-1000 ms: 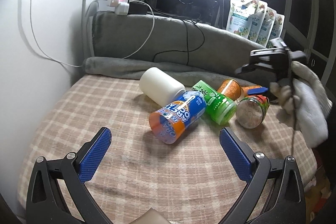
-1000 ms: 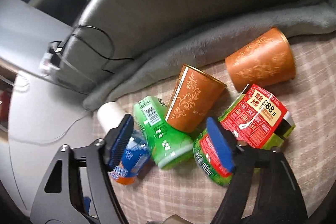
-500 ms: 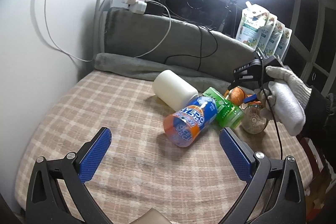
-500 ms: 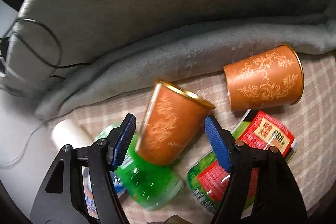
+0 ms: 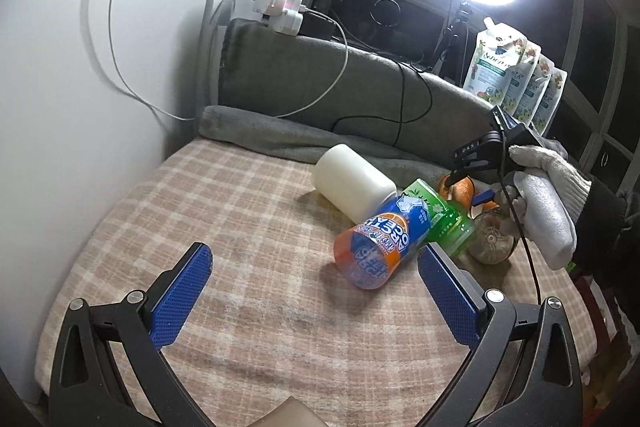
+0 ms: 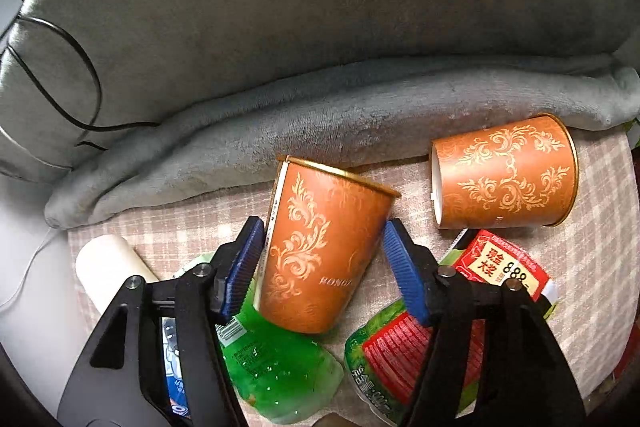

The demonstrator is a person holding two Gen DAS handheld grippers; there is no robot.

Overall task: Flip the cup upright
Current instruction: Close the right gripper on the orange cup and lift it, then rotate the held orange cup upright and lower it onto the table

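Observation:
An orange paper cup (image 6: pixel 320 251) with gold swirls lies tilted among bottles on the checked blanket, rim toward the grey cushion. My right gripper (image 6: pixel 320 263) is open, its blue pads on either side of this cup, close but not clamped. A second orange cup (image 6: pixel 504 175) lies on its side to the right. In the left wrist view the cup (image 5: pixel 456 189) shows partly behind the right gripper (image 5: pixel 464 183). My left gripper (image 5: pixel 312 291) is open and empty, low over the blanket's front.
A white cylinder (image 5: pixel 352 185), a blue-orange bottle (image 5: pixel 380 247), a green bottle (image 5: pixel 444 223) and a clear jar (image 5: pixel 490 239) lie clustered. A red-labelled green bottle (image 6: pixel 404 347) lies under the right pad. Grey cushion (image 6: pixel 320 27) behind; wall (image 5: pixel 80 107) on the left.
My right gripper has moved in around the tilted orange cup, its pads now flanking it closely. The left gripper has drawn back and to the left a little.

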